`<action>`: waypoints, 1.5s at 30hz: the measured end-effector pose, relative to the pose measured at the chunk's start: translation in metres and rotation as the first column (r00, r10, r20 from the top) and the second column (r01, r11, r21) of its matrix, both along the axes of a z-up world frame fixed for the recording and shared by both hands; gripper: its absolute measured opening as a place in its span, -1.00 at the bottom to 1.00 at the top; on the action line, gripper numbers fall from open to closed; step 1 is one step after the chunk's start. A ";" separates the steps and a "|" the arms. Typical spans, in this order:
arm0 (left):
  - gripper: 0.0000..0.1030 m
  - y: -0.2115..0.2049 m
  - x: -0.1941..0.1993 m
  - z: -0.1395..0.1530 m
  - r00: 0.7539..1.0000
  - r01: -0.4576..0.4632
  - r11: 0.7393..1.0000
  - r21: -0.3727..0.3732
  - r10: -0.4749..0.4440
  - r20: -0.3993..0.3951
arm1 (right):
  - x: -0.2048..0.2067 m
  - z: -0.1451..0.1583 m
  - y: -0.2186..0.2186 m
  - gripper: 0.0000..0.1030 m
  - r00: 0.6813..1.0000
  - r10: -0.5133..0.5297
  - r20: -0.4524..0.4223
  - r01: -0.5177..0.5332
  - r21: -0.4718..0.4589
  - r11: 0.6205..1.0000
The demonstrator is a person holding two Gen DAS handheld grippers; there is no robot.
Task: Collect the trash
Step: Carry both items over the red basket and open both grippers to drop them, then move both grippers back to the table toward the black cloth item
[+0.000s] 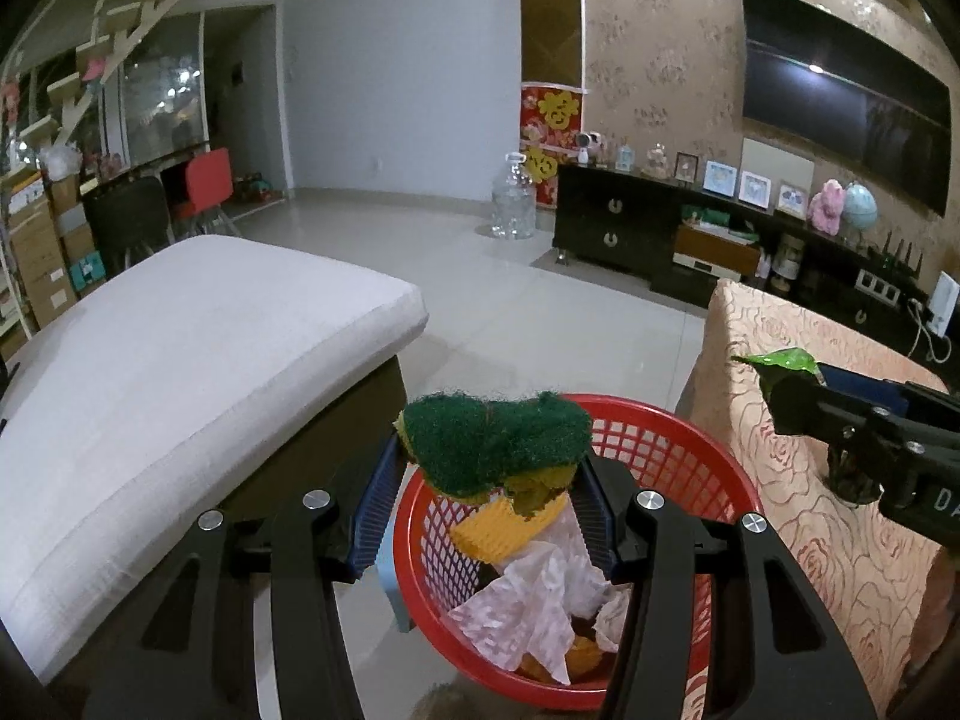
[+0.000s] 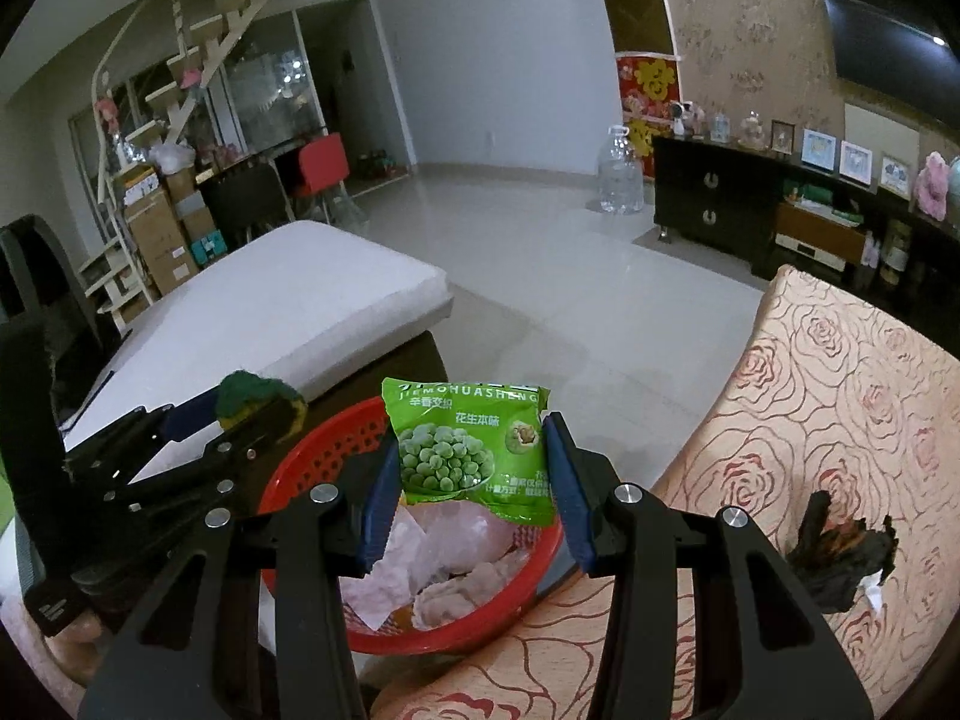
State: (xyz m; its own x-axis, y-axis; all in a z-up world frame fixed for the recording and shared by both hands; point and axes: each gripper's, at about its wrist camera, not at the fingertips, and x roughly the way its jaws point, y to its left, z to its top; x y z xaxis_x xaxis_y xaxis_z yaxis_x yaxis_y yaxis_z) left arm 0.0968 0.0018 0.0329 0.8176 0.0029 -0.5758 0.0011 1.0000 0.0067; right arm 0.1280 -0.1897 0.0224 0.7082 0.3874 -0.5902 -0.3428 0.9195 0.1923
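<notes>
- A green-and-yellow scouring sponge [image 1: 498,444] is held between the blue pads of the left gripper [image 1: 489,504], above the near-left part of the red basket [image 1: 678,450].
- A green snack packet [image 2: 471,450] is pinched at its sides by the right gripper [image 2: 474,480], over the basket's right half; jaws are set approx. packet-wide.
- Crumpled tissue/wrappers [image 1: 540,600] and a yellow sponge piece [image 1: 510,531] are already seen inside the basket.
- Both items are judged ready for release; the drop is not yet done.
- Risk: the sponge is close to the near-left rim, so it could be bounced out onto the tiled floor [image 1: 510,312] if let go w/o moving inward.
- Risk: the light packet could be caught on a pad or be slid onto the rose-patterned cloth [image 2: 840,420].
- Risk: the two grippers are near each other; a clash is possible if both are lowered together.
- A dark crumpled scrap [image 2: 840,552] on the cloth at right is left uncollected.
</notes>
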 end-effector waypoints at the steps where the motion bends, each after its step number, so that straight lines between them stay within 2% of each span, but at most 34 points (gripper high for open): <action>1: -0.02 0.001 0.001 -0.001 1.000 0.001 1.000 -0.002 -0.001 -0.004 | 0.000 -0.002 0.002 -0.14 1.000 0.001 -0.004 -0.001 -0.002 1.000; 19: 0.04 -0.006 0.016 -0.023 0.994 0.045 0.999 -0.003 -0.046 -0.100 | 0.016 -0.023 0.018 -0.10 0.996 0.042 -0.083 -0.042 -0.003 0.999; 24: 0.21 -0.007 0.016 -0.025 0.992 0.046 0.999 -0.014 -0.047 -0.114 | 0.018 -0.025 0.017 0.18 0.995 0.039 -0.089 -0.039 0.003 0.999; 31: 0.51 0.002 0.013 -0.025 0.993 0.025 0.998 -0.052 -0.030 -0.113 | 0.017 -0.026 0.011 0.27 0.996 0.022 -0.086 -0.022 0.008 1.000; 45: 0.61 0.001 0.007 -0.013 0.998 0.035 0.997 -0.065 -0.038 -0.046 | 0.010 -0.025 -0.005 0.34 0.997 -0.016 -0.072 0.015 -0.007 1.000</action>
State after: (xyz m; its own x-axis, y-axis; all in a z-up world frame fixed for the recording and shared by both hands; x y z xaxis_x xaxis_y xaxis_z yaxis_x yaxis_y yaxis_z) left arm 0.1033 0.0028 0.0200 0.7881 -0.0650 -0.6120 0.0368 0.9976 -0.0586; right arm 0.1381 -0.1943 -0.0025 0.6695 0.3730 -0.6423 -0.3140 0.9258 0.2103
